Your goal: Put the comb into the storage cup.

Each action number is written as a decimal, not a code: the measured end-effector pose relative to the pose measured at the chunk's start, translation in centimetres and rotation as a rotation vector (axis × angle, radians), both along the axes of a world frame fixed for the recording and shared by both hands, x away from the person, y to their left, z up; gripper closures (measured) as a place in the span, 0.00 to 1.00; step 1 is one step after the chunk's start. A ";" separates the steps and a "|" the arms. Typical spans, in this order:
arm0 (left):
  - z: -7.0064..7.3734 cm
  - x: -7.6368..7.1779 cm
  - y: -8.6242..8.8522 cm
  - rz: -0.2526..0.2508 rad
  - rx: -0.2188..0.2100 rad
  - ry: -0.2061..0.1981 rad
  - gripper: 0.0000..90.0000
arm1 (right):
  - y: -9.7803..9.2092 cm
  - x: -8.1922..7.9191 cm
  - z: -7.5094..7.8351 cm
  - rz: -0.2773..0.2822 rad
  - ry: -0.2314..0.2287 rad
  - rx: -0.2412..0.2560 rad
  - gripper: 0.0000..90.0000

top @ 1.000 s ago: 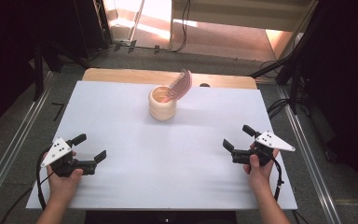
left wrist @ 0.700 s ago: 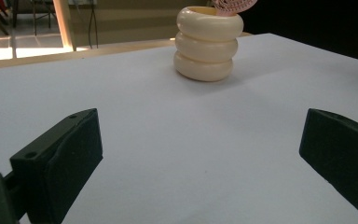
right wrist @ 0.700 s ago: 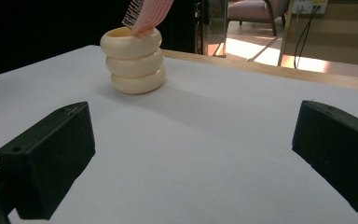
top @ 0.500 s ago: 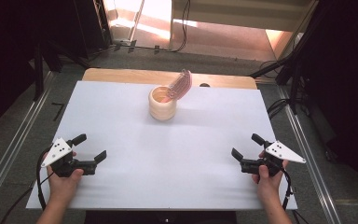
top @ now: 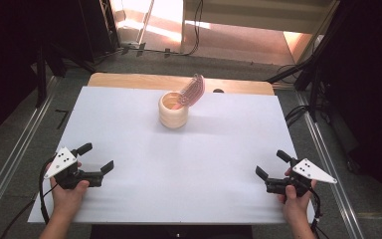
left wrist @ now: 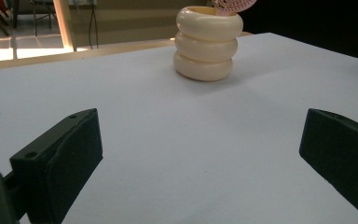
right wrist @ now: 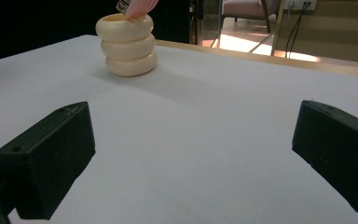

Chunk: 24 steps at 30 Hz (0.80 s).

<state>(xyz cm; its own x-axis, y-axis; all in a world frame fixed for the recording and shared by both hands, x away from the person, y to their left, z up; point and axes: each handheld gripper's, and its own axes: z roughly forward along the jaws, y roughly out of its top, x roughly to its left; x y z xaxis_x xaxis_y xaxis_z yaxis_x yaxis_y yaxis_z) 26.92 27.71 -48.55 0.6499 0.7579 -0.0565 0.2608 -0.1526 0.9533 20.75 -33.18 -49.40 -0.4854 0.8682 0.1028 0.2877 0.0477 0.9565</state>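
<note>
Left gripper (top: 95,160) sits low at the near left corner, jaws spread wide and empty; right gripper (top: 273,171) mirrors it at the near right edge, jaws just as wide, holding nothing. Bare white table (top: 219,149) between them. Far ahead, well apart from both, the cream ribbed cup (top: 173,109) stands upright with a pink comb (top: 191,90) leaning out over its rim. The risk, I'd say: that comb overhangs, so a clumsy pull could tip the light cup over. Compared with a second ago, the right gripper has drawn back toward the near right edge; the left hasn't budged.
</note>
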 end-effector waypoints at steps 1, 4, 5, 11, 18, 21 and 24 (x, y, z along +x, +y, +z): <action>0.0 0.0 0.0 0.000 -0.001 -0.001 0.00 | -0.2 -0.1 -0.1 -0.003 0.003 0.000 0.00; 0.0 0.0 0.0 0.005 0.002 0.001 0.00 | -0.7 -0.3 -0.2 -0.004 0.005 0.000 0.00; 0.0 0.0 0.0 0.004 0.003 0.000 0.00 | -0.9 -0.3 -0.3 -0.005 0.009 -0.001 0.00; 0.0 0.0 0.0 0.005 0.002 -0.001 0.00 | -1.9 -0.8 -0.7 -0.019 0.013 0.010 0.00; 0.0 0.0 0.0 0.006 0.005 0.000 0.00 | -3.1 -1.1 -1.1 -0.012 0.010 0.014 0.00; 0.0 0.0 0.0 0.006 0.004 -0.001 0.00 | -3.5 -1.2 -1.2 -0.018 0.011 0.022 0.00; 0.0 0.0 0.0 0.006 0.000 -0.002 0.00 | -3.7 -1.3 -1.2 -0.025 0.008 0.008 0.00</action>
<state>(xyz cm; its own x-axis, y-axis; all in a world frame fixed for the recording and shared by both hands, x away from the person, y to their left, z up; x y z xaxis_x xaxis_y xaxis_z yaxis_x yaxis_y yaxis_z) 26.91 27.72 -48.57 0.6457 0.7616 -0.0549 0.2597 -0.1514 0.9538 19.48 -36.83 -50.56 -0.4624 0.8793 0.1138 0.2967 0.0325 0.9544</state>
